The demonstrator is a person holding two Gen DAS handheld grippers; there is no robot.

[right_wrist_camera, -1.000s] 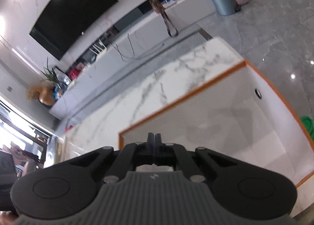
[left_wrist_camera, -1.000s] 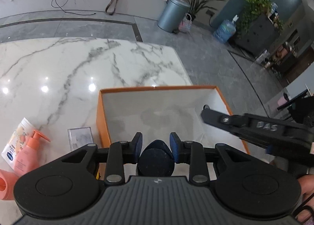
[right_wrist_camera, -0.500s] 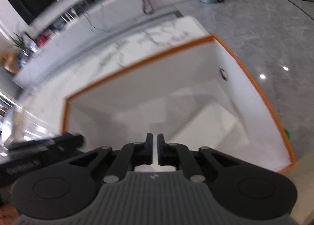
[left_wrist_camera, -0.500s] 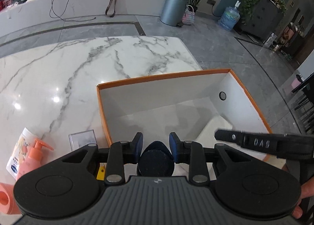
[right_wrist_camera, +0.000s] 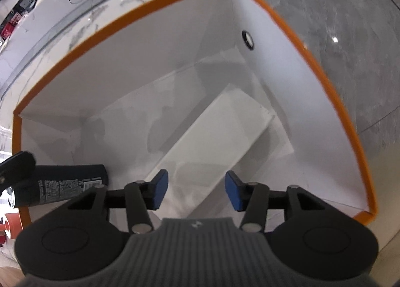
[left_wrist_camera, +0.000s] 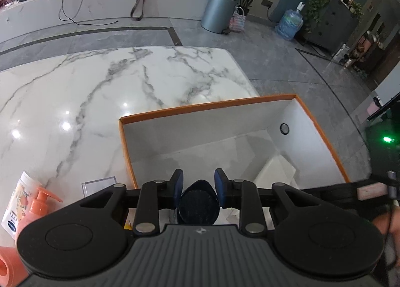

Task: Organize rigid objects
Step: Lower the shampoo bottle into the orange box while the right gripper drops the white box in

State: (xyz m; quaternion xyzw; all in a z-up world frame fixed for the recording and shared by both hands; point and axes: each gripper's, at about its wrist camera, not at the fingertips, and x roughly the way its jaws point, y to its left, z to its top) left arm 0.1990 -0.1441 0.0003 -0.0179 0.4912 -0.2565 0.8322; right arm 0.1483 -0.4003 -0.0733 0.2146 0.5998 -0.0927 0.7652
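Observation:
An orange-rimmed box with white walls (left_wrist_camera: 205,108) stands on the marble table; it also fills the right wrist view (right_wrist_camera: 312,69). My left gripper (left_wrist_camera: 198,184) is shut on a dark navy bottle (left_wrist_camera: 198,205) at the box's near left corner; the same bottle (right_wrist_camera: 70,182) shows lying level in the right wrist view. My right gripper (right_wrist_camera: 196,189) is open and empty above a white flat box (right_wrist_camera: 220,132) that lies on the floor of the orange box. The white box also shows in the left wrist view (left_wrist_camera: 277,172).
On the table left of the box lie an orange pump bottle (left_wrist_camera: 37,207), a white tube (left_wrist_camera: 17,202), a clear small case (left_wrist_camera: 98,183) and an orange roll (left_wrist_camera: 7,267). The table's far edge drops to a grey floor (left_wrist_camera: 287,62).
My right gripper has opened and let go of the white box, which now lies in the orange box. My left gripper with the navy bottle has barely moved.

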